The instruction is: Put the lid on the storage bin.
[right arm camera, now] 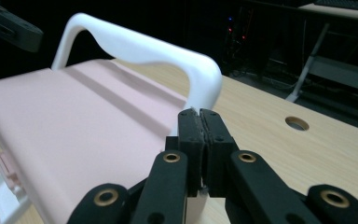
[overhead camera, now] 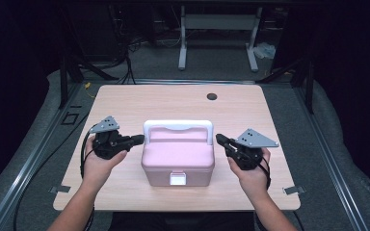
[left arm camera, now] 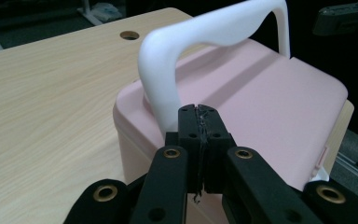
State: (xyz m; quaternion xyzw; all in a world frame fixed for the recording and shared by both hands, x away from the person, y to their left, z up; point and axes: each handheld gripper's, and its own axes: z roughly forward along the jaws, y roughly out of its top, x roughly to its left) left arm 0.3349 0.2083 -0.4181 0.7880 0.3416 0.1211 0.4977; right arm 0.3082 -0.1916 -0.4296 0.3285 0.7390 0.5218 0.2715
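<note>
A pink lidded box (overhead camera: 177,161) with a white carrying handle (overhead camera: 178,126) and a white front latch (overhead camera: 178,179) stands in the middle of the table. My left gripper (overhead camera: 140,139) is at the box's left end by the handle's foot, jaws pressed together with nothing between them; the same gripper (left arm camera: 199,114) points at the handle (left arm camera: 168,60) over the pink lid (left arm camera: 270,107). My right gripper (overhead camera: 218,139) mirrors it at the right end, shut and empty, its tips (right arm camera: 199,117) just under the handle's right leg (right arm camera: 200,84) beside the lid (right arm camera: 74,121).
The light wooden table (overhead camera: 125,101) has a round cable hole (overhead camera: 212,96) at the back. A white table frame (overhead camera: 219,33) stands on the floor beyond. Metal rails run along both sides of the table. Bare tabletop lies in front of and behind the box.
</note>
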